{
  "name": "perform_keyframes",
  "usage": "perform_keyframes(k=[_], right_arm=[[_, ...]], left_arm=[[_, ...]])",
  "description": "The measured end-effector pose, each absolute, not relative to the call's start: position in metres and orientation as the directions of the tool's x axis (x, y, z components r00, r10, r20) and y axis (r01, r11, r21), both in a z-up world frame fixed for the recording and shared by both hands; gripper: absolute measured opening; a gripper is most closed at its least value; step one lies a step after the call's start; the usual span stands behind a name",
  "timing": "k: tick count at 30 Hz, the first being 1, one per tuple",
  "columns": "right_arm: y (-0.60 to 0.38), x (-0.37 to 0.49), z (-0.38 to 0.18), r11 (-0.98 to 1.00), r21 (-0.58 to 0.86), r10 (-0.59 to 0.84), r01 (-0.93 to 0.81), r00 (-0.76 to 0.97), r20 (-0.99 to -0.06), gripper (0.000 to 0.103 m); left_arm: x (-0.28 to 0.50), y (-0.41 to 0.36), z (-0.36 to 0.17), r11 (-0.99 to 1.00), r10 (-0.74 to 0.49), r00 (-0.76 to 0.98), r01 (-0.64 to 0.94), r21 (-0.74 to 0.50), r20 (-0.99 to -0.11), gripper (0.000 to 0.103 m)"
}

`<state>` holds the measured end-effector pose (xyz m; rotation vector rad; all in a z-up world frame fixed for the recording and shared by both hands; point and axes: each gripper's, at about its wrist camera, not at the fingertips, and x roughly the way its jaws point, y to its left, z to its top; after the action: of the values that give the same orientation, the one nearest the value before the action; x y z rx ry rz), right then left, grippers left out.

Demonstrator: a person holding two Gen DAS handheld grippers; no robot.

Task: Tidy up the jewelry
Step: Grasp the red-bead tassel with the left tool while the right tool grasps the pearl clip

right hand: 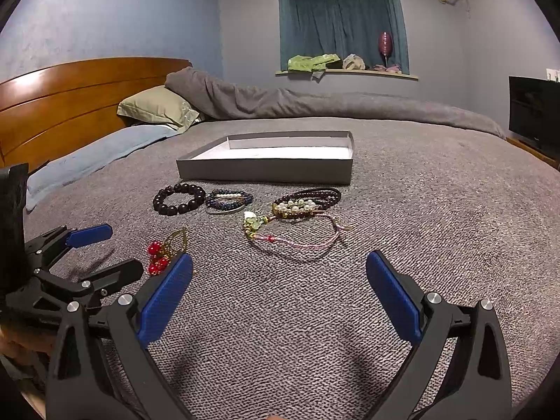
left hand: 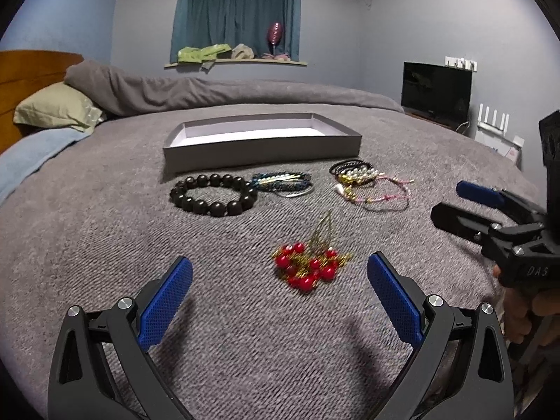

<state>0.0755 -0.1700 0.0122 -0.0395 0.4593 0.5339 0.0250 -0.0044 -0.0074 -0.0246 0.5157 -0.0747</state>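
Note:
A shallow grey box (left hand: 262, 154) (right hand: 266, 171) with a white inside lies open on the bed. In front of it lie a black bead bracelet (left hand: 213, 194) (right hand: 179, 198), a blue bead bracelet pile (left hand: 285, 182) (right hand: 229, 200), a dark and pearl bracelet pile (left hand: 353, 171) (right hand: 306, 204) and a pink cord piece (left hand: 381, 196) (right hand: 297, 238). A red bead and gold wire ornament (left hand: 308, 266) (right hand: 162, 253) lies nearest. My left gripper (left hand: 280, 280) (right hand: 105, 248) is open just before the ornament. My right gripper (right hand: 280, 276) (left hand: 451, 199) is open and empty, short of the pink cord.
The grey blanket (left hand: 245, 332) covers the bed. A green pillow (right hand: 157, 108) and wooden headboard (right hand: 70, 98) are at the left. A folded grey duvet (right hand: 315, 105) lies behind the box. A black screen (left hand: 435, 91) stands at the right.

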Motion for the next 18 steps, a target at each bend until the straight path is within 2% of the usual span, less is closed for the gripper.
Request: perform_keyframes(k=[12,17,18], right_arm=[[-0.174,0.086,0.016,0.869,0.092,0.474,-0.487,0.762,-0.441,0.098],[-0.173,0.091,0.017,0.864,0.103,0.482,-0.492,0.754,-0.447,0.098],[-0.172,0.092,0.017,0.864,0.104,0.483,-0.492,0.753,-0.448,0.098]], left_arm=[[0.056,-0.011,-0.01,0.995,-0.094,0.812,0.091,-0.034,-0.576,0.094],[0.07,-0.015,-0.014,0.993,-0.104,0.777,0.119,-0.018,-0.621,0.075],[0.072,-0.015,-0.014,0.992,-0.105,0.773,0.123,-0.014,-0.625,0.068]])
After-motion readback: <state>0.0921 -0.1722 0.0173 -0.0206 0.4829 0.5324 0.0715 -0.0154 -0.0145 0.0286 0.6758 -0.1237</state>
